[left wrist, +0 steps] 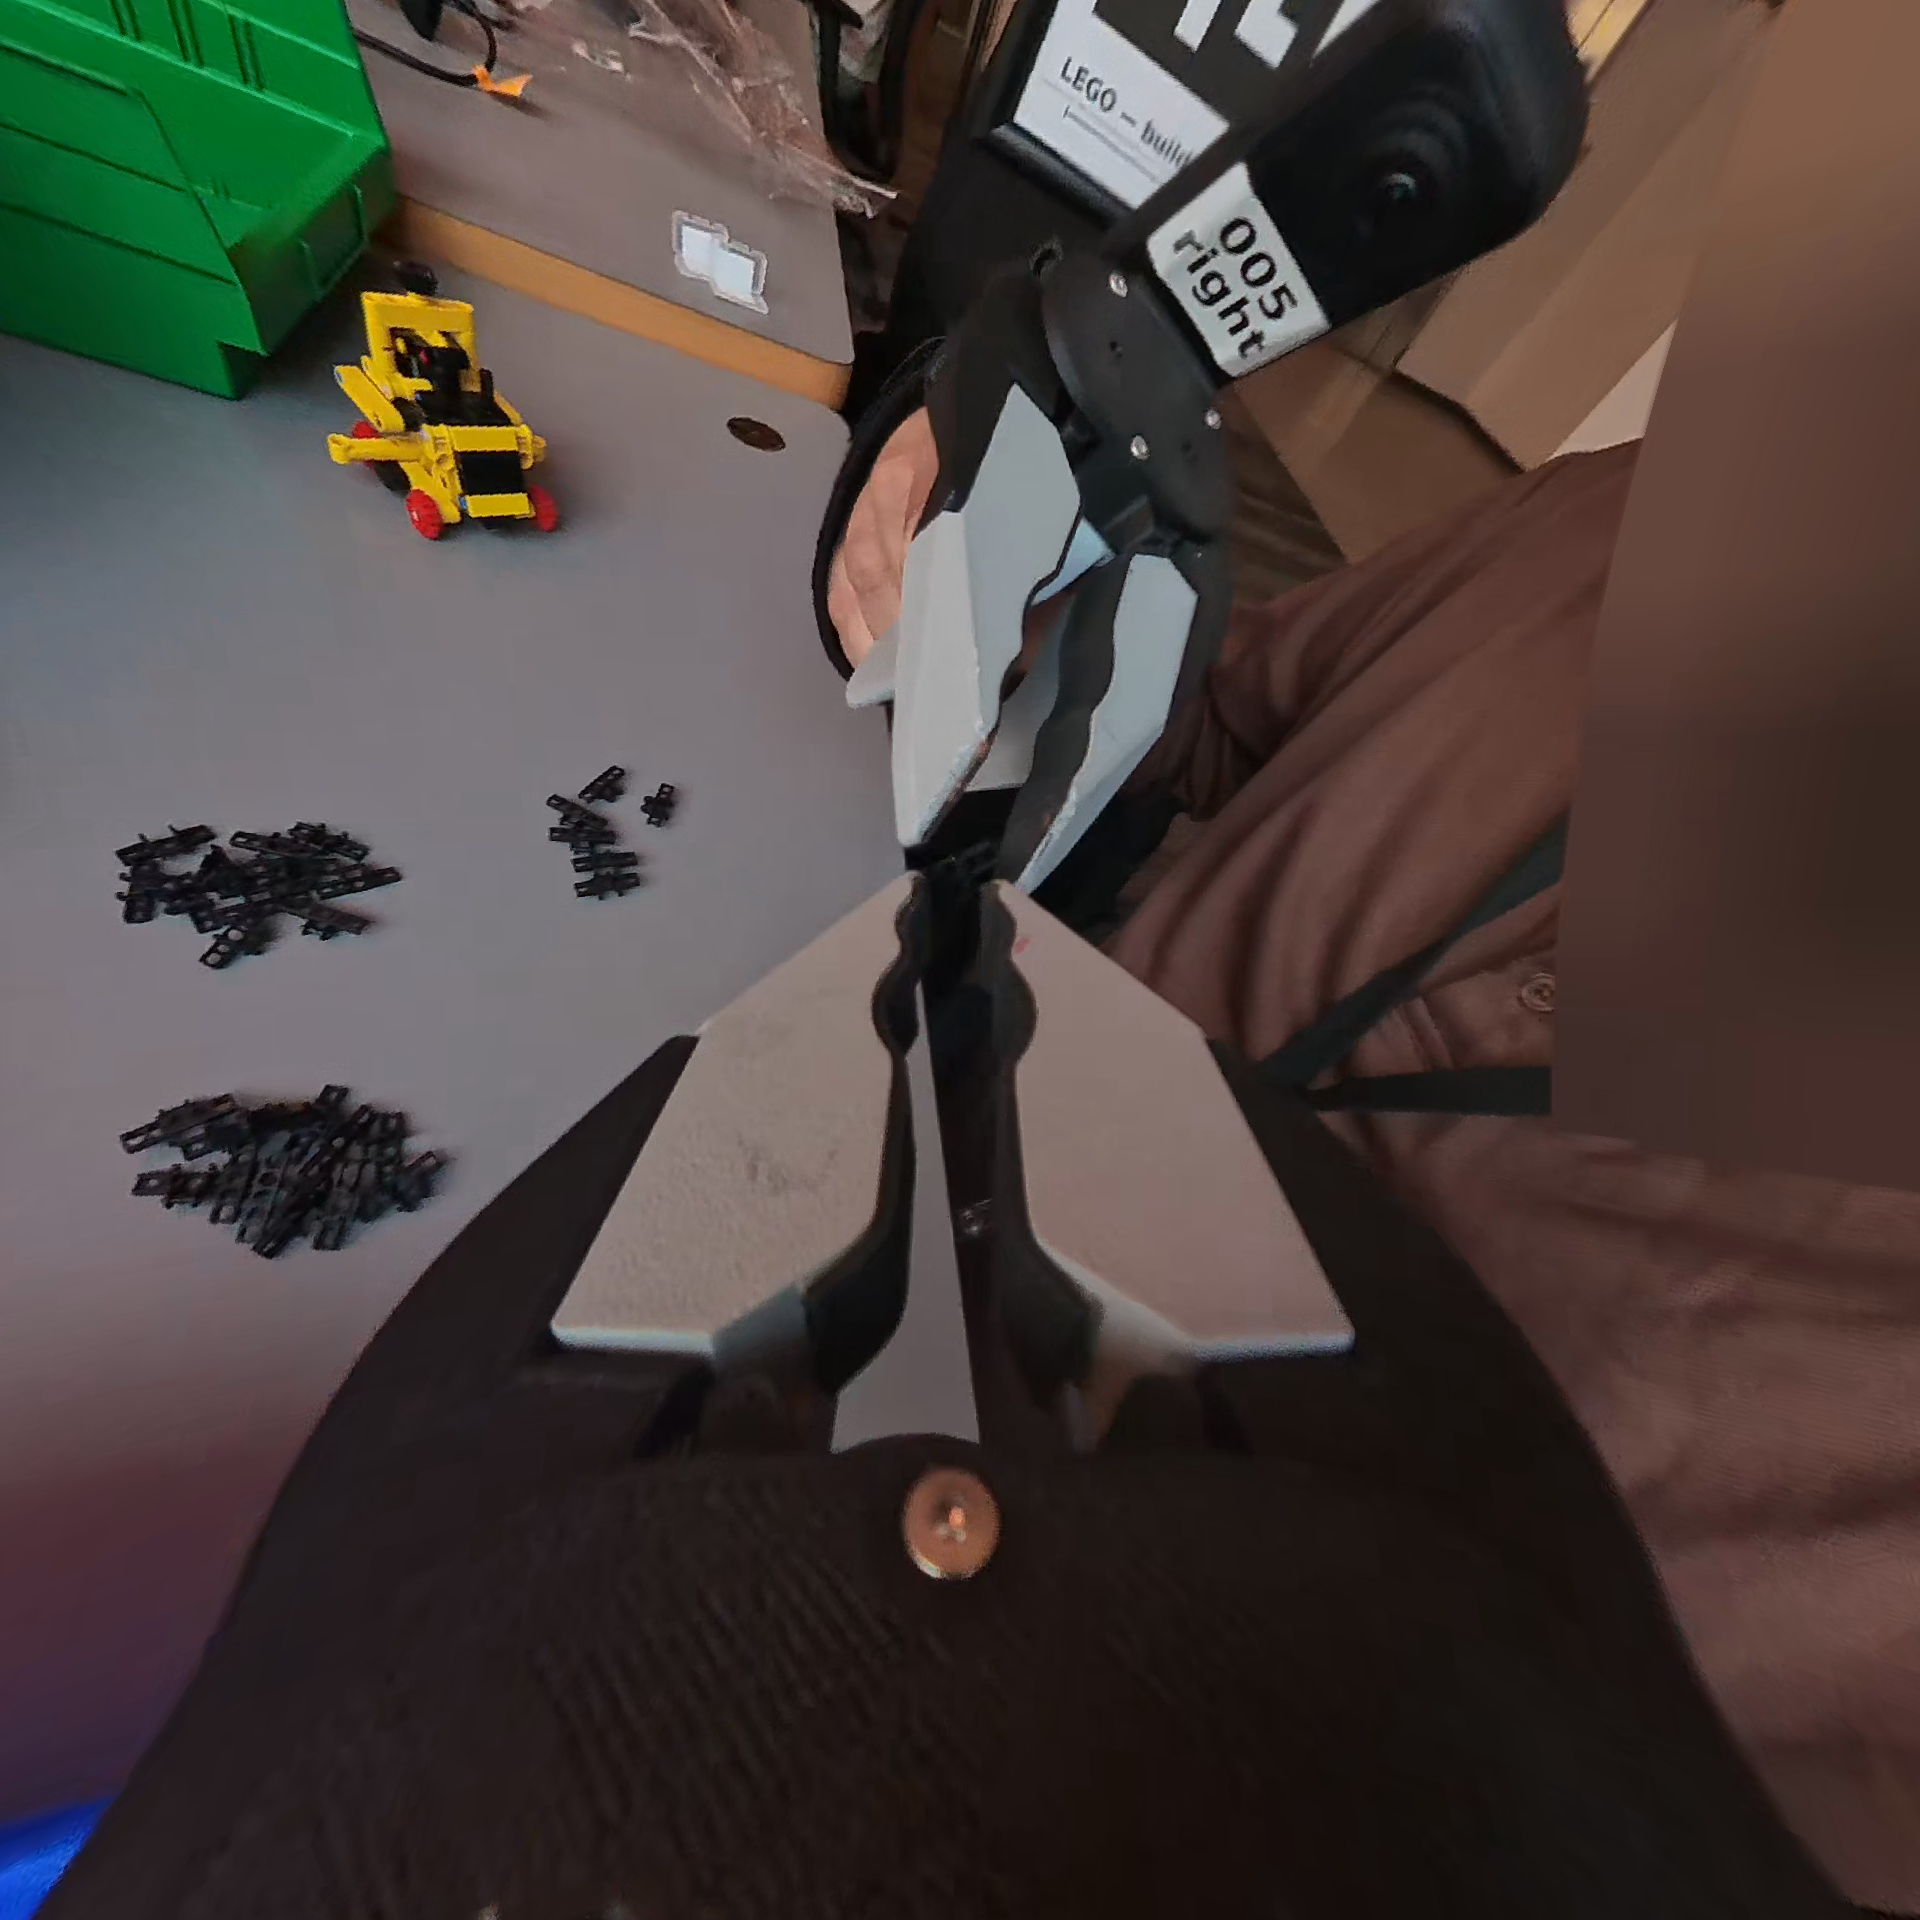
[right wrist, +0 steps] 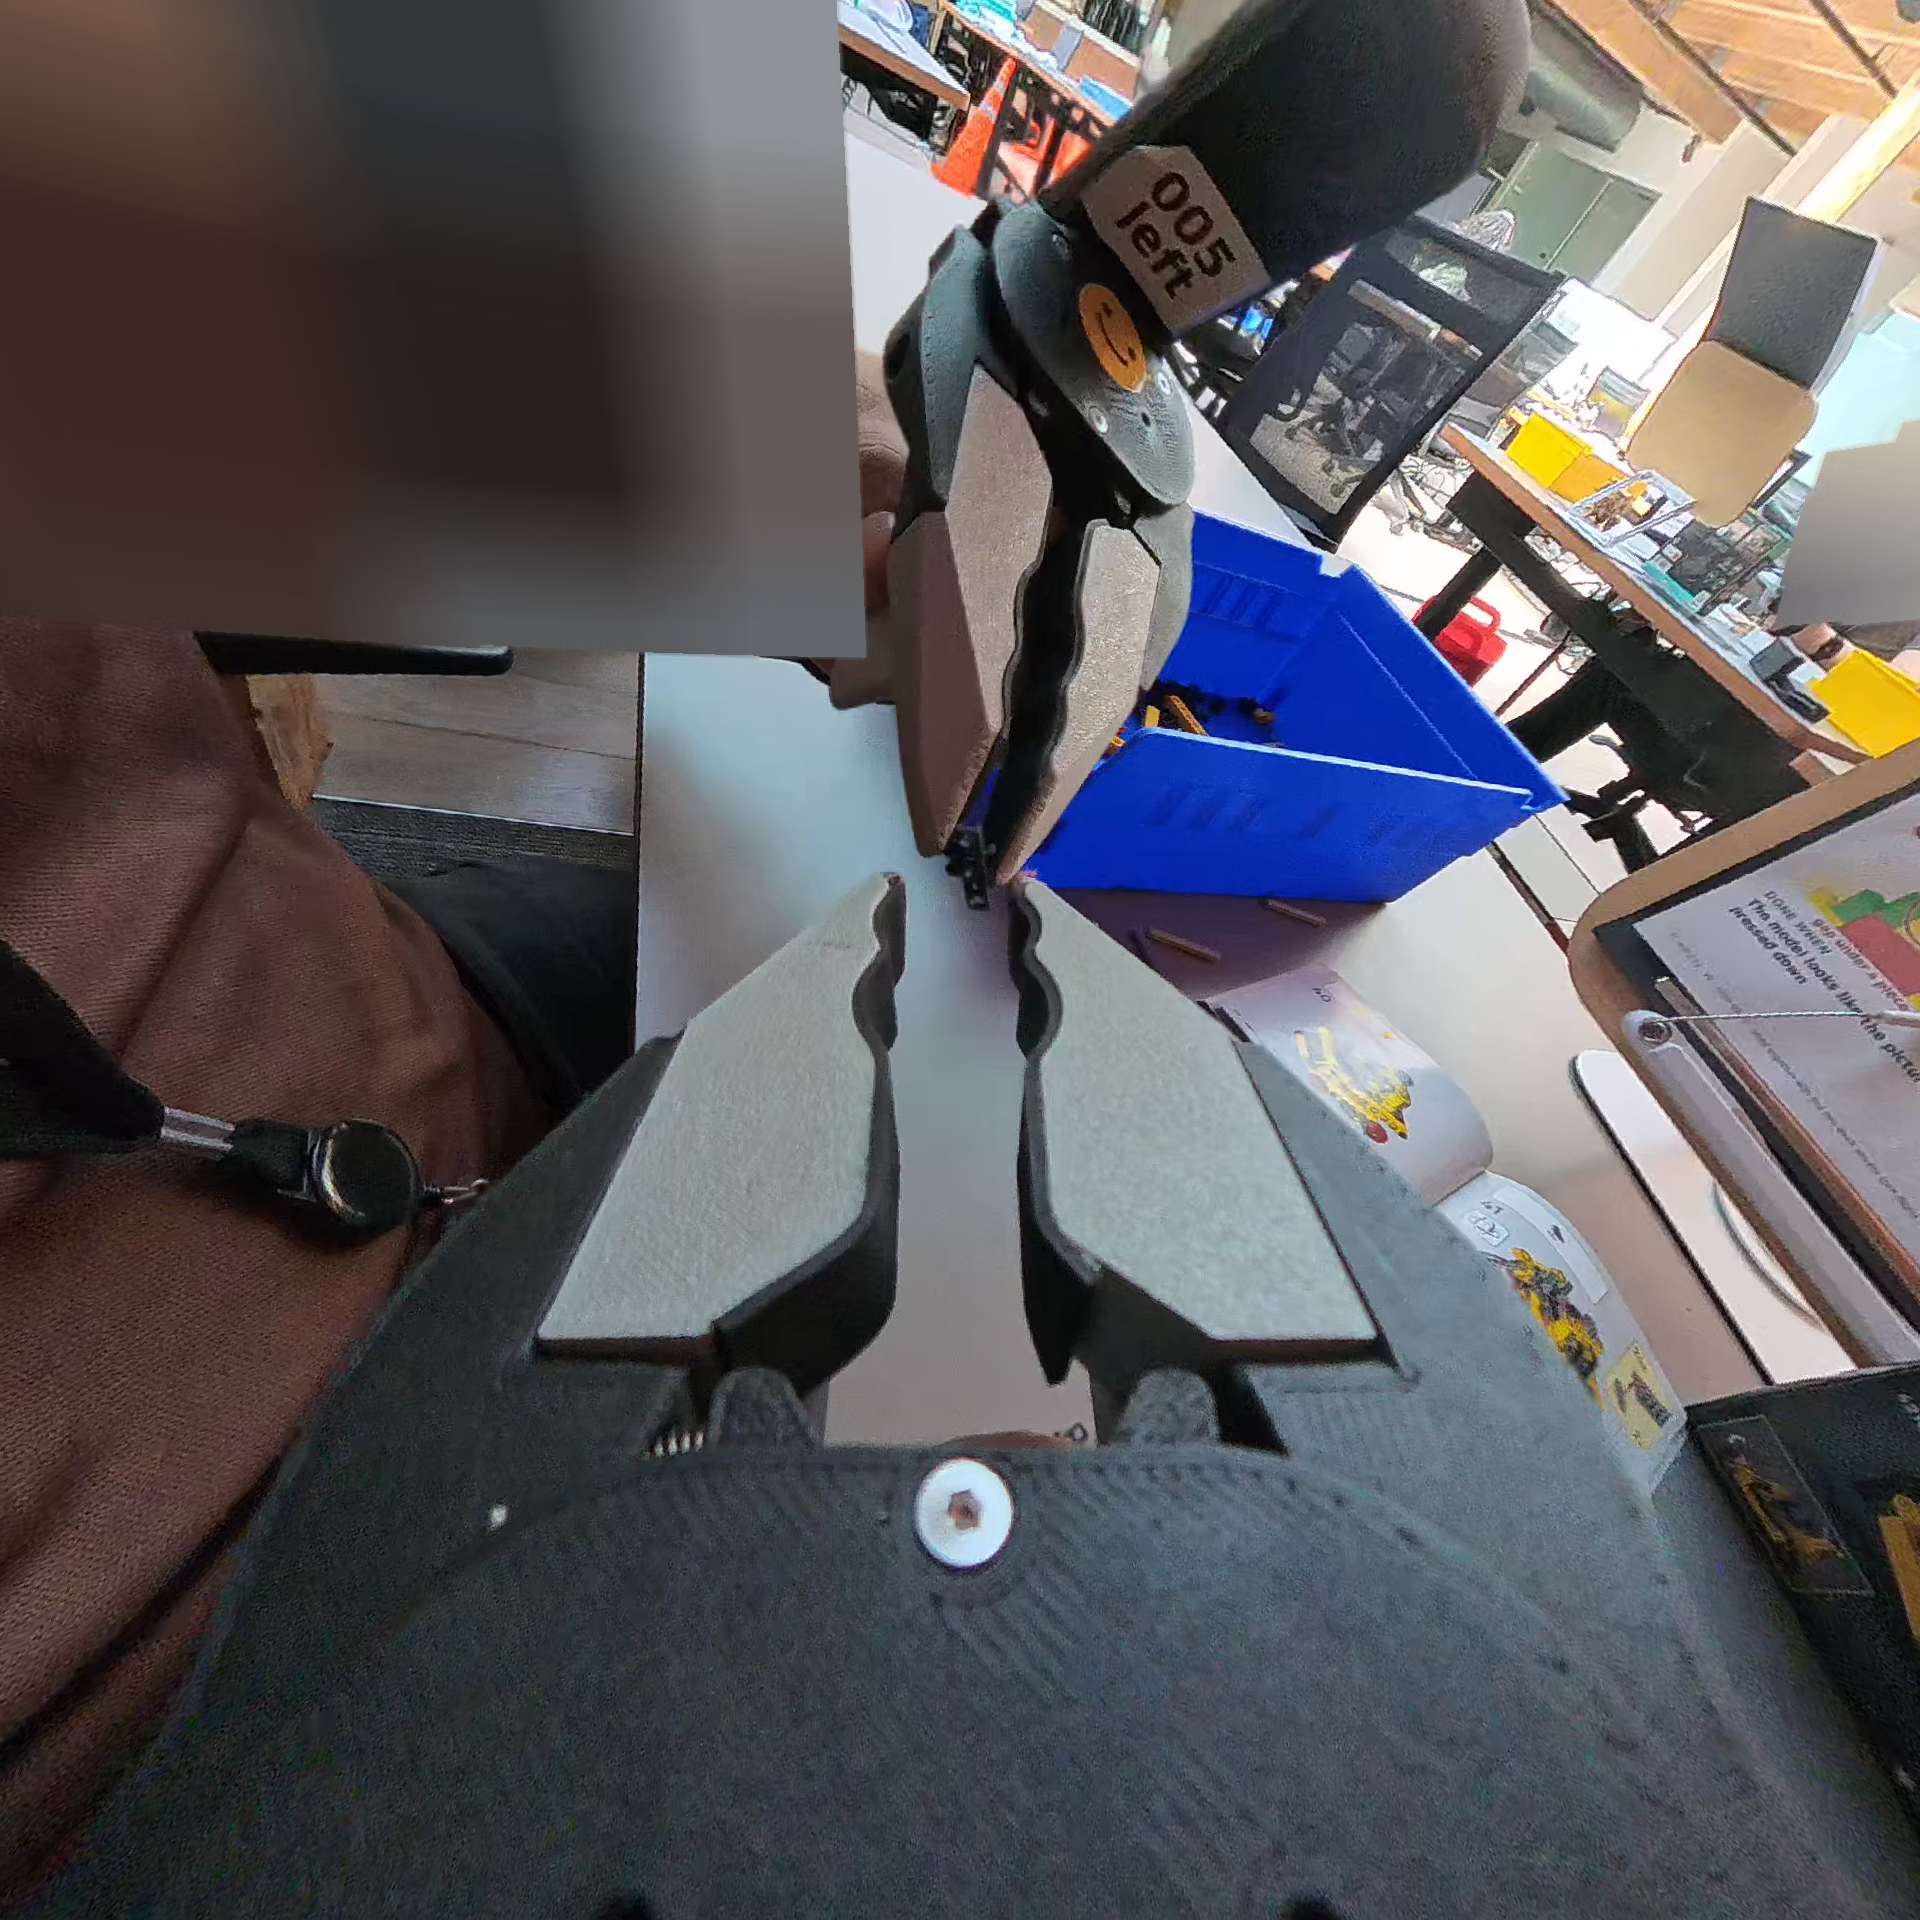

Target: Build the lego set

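Far to the left of the left gripper [left wrist: 951,894], on the grey tabletop [left wrist: 312,644], lie three loose heaps of small black plastic track links [left wrist: 255,883], and beyond them stands a partly built yellow and black toy vehicle with red wheels [left wrist: 442,442] in front of a green plastic bin [left wrist: 177,177]. The left gripper is clenched on one small black track link [right wrist: 974,852], pinched at its very tips so that a short end pokes out past them. Straight ahead, tip to tip, the right gripper [right wrist: 956,904] faces it with its jaws parted and nothing between them. In the right wrist view the link hangs just beyond the gap of the right gripper's grey padded fingers [right wrist: 748,1122], slightly right of centre, its long axis running roughly along the left gripper's fingers. The right gripper is the nearer free tool, so the coming move likely means closing on that exposed end or bringing a second link to it. Further right sit a blue plastic bin [right wrist: 1299,821] and an open instruction booklet [right wrist: 1382,1101].
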### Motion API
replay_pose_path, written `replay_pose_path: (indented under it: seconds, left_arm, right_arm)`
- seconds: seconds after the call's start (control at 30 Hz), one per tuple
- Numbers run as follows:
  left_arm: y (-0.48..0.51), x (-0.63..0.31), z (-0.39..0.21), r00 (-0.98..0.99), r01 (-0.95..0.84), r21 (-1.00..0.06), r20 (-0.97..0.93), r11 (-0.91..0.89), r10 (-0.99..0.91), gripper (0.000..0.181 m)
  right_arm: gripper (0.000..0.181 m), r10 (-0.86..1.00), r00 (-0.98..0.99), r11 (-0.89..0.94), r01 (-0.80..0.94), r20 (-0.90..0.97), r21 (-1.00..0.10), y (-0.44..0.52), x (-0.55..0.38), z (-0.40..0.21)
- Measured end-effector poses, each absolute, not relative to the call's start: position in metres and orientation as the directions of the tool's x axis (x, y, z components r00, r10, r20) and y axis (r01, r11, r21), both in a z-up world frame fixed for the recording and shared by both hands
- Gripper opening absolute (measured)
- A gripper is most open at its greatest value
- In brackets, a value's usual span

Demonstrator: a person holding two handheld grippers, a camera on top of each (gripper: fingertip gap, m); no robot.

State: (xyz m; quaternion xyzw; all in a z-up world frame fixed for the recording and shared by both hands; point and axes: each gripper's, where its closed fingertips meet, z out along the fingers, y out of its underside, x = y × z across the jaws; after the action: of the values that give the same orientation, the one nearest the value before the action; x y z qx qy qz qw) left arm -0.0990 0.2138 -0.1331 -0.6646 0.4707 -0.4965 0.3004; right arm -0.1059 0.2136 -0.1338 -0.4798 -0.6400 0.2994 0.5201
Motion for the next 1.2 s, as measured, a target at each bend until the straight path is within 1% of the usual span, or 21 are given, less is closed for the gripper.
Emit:
replay_pose_path:
  seconds: [0.17,0.3,0.37,0.43,0.63,0.77,0.87,0.93,1.0,1.07,1.13,1.2]
  left_arm:
    - [0.209,-0.097,-0.124,-0.013,-0.263,-0.85,0.476,-0.456,-0.88,0.006]
    - [0.213,-0.095,-0.122,-0.018,-0.235,-0.824,0.534,-0.516,-0.845,0.006]
    - [0.214,-0.094,-0.122,-0.022,-0.223,-0.82,0.545,-0.527,-0.838,0.006]
    - [0.217,-0.093,-0.121,-0.021,-0.205,-0.816,0.556,-0.54,-0.831,0.006]
    - [0.222,-0.091,-0.122,-0.037,-0.163,-0.777,0.62,-0.607,-0.784,0.006]
    - [0.23,-0.091,-0.134,0.028,-0.178,-0.759,0.632,-0.626,-0.774,0.006]
    - [0.25,-0.1,-0.15,0.205,-0.199,-0.777,0.563,-0.597,-0.801,0.006]
    - [0.255,-0.108,-0.156,0.28,-0.225,-0.79,0.509,-0.571,-0.814,0.008]
    - [0.255,-0.114,-0.157,0.315,-0.24,-0.803,0.468,-0.546,-0.826,0.01]
    - [0.254,-0.123,-0.157,0.351,-0.252,-0.815,0.426,-0.522,-0.834,0.013]
    - [0.254,-0.134,-0.153,0.393,-0.25,-0.833,0.378,-0.493,-0.838,0.017]
    - [0.256,-0.148,-0.146,0.439,-0.255,-0.845,0.331,-0.47,-0.835,0.017]
  right_arm:
    - [0.013,0.86,0.071,0.454,0.348,0.505,-0.821,0.221,-0.106,-0.132]
    - [0.012,0.829,0.101,0.492,0.337,0.55,-0.803,0.22,-0.109,-0.125]
    - [0.013,0.825,0.114,0.492,0.337,0.554,-0.803,0.222,-0.109,-0.123]
    - [0.007,0.826,0.114,0.491,0.337,0.553,-0.803,0.222,-0.108,-0.123]
    - [0.005,0.805,0.151,0.5,0.348,0.574,-0.793,0.228,-0.105,-0.125]
    - [0.004,0.798,0.164,0.486,0.393,0.58,-0.781,0.235,-0.101,-0.135]
    - [0.004,0.82,0.177,0.438,0.418,0.544,-0.796,0.244,-0.093,-0.148]
    - [0.004,0.825,0.212,0.382,0.475,0.524,-0.793,0.262,-0.079,-0.162]
    - [0.004,0.845,0.232,0.278,0.579,0.481,-0.767,0.286,-0.057,-0.188]
    - [0.004,0.887,0.262,0.108,0.683,0.38,-0.723,0.307,-0.029,-0.222]
    - [0.004,0.909,0.291,0.002,0.712,0.298,-0.702,0.315,-0.01,-0.242]
    - [0.004,0.914,0.304,-0.029,0.712,0.27,-0.701,0.316,-0.002,-0.25]
